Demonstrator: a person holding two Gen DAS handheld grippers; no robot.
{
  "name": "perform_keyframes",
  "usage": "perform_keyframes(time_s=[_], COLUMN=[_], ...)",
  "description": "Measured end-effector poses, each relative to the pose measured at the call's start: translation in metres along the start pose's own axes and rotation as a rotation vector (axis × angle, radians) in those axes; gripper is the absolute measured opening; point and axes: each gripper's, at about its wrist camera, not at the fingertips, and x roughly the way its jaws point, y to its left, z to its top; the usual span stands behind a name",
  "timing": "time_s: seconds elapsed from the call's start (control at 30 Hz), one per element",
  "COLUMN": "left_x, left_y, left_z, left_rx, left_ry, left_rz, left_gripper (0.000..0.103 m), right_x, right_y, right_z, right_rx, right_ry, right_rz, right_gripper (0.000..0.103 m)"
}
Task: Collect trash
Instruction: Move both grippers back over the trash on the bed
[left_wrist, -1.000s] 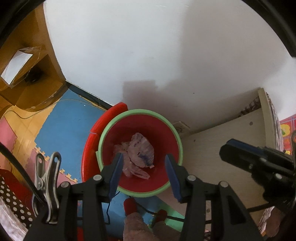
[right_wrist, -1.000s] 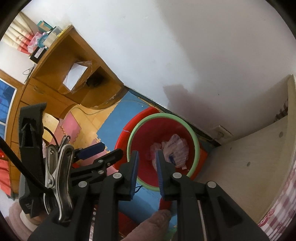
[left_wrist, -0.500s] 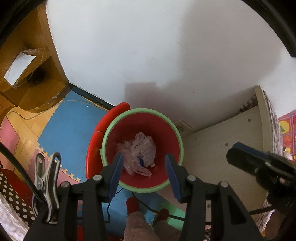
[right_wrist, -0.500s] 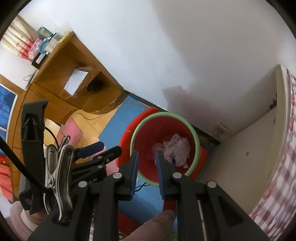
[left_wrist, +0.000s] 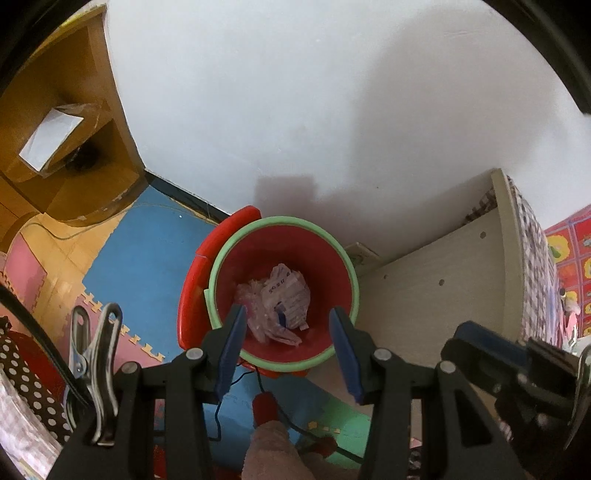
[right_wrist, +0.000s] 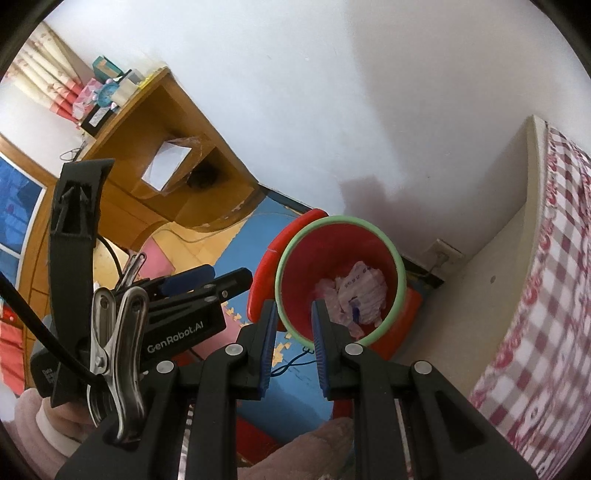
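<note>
A red bin with a green rim (left_wrist: 284, 220) (right_wrist: 343, 218) stands on the floor against the white wall. Crumpled plastic wrappers (left_wrist: 284, 295) (right_wrist: 360, 291) lie at its bottom. My left gripper (left_wrist: 287, 332) hangs above the bin's near rim, pointing steeply down, open, with nothing between its blue pads. My right gripper (right_wrist: 294, 317) hovers over the bin's left rim; its jaws stand a narrow gap apart and hold nothing. Each gripper shows in the other's view: the left gripper (right_wrist: 207, 280) at left, the right gripper (left_wrist: 480, 339) at lower right.
A red curved lid (left_wrist: 221, 236) leans behind the bin. A wooden desk (right_wrist: 166, 166) stands at left, a bed with a checked cover (right_wrist: 535, 295) and pale side panel (left_wrist: 424, 295) at right. Coloured foam mats (left_wrist: 147, 251) cover the floor, with a thin cable and a wall socket (right_wrist: 447, 253).
Both grippers have lifted and drawn back from the bin, which looks smaller and lower in view. More of the bed shows in the right wrist view. The jaws have not moved.
</note>
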Motion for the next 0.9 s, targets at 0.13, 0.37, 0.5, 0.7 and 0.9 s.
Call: perform_keyframes(time_s=[0.13,0.37,0.5,0.7,0.9], left_x=[-0.014,-0.041,-0.061,-0.088,-0.115], left_y=[-0.003,-0.009,-0.013,-0.020,-0.036], left_z=[-0.007,-0.024,-0.033,-0.051,-0.072], left_rx=[-0.004,-0.012,-0.010,-0.024,-0.018], left_ry=[-0.020,-0.044,-0.069,-0.105,-0.129], left_rz=[0.008,0.025,0.049,0.069,0.095], left_gripper=[0.049,0.049,0.049,0.049,0.049], right_x=[-0.014,-0.042,-0.062,-0.091,-0.121], right_y=[0.001,0.004,0.008,0.012,0.004], right_z=[-0.011,-0.030,-0.042,-0.062,-0.091], right_rx=[-0.003,-0.029,-0.056,-0.103,-0.094], right_ry=[-0.024,-0.072,-0.101,-0.140,-0.174], right_rz=[0.001,0.010,0.024,0.043,0.082], right_gripper=[0.020,0.020,0.020,0.020,0.020])
